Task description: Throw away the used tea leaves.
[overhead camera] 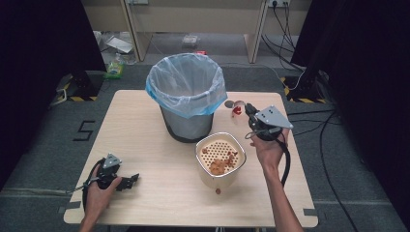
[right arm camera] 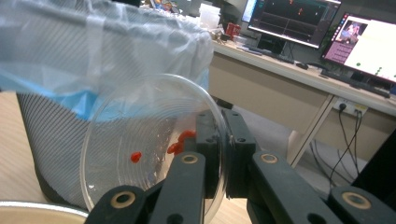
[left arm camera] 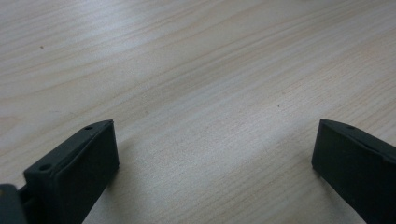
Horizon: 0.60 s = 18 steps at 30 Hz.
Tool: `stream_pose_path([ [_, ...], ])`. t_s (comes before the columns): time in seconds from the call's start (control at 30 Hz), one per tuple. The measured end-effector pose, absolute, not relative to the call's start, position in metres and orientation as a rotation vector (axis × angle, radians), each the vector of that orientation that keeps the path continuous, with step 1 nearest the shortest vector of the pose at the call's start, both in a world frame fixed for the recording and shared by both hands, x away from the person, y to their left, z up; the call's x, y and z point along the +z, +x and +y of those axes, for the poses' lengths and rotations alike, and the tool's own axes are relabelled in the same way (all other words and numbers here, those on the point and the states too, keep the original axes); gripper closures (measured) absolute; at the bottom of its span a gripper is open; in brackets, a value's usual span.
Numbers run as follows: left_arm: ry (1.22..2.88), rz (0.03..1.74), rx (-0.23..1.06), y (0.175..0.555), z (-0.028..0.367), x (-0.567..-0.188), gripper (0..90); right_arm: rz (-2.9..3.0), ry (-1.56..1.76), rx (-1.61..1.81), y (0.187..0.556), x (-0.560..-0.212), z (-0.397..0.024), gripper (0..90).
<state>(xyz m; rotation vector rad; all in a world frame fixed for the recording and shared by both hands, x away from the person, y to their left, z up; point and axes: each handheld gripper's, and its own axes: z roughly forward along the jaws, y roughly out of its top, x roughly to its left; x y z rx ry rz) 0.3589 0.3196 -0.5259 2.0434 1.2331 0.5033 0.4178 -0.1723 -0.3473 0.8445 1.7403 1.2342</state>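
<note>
High cam overhead; tool cams close, sharing table (overhead camera: 145, 159).

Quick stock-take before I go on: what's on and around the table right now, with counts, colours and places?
Bin: 1, grey mesh, blue-white liner, table's far centre.
Strainer bowl: 1, cream, orange-brown scraps inside, in front of the bin.
Clear plate: 1, transparent, red smears, held on edge right of the bin.
Crumb: 1, brown, on the table before the bowl.
Table: 1, light wood.
Left gripper: black, open, near left.
Right gripper: black, shut on the plate's rim.
</note>
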Motion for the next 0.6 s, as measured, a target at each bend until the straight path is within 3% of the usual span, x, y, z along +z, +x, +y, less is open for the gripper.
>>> stream_pose_path([
  [0.6, 2.043, 1.233, 0.503, 0.359, 0.32, -0.526, 0.0, 1.744, 0.896, 1.263, 0.444, -0.286, -0.183, 86.5],
])
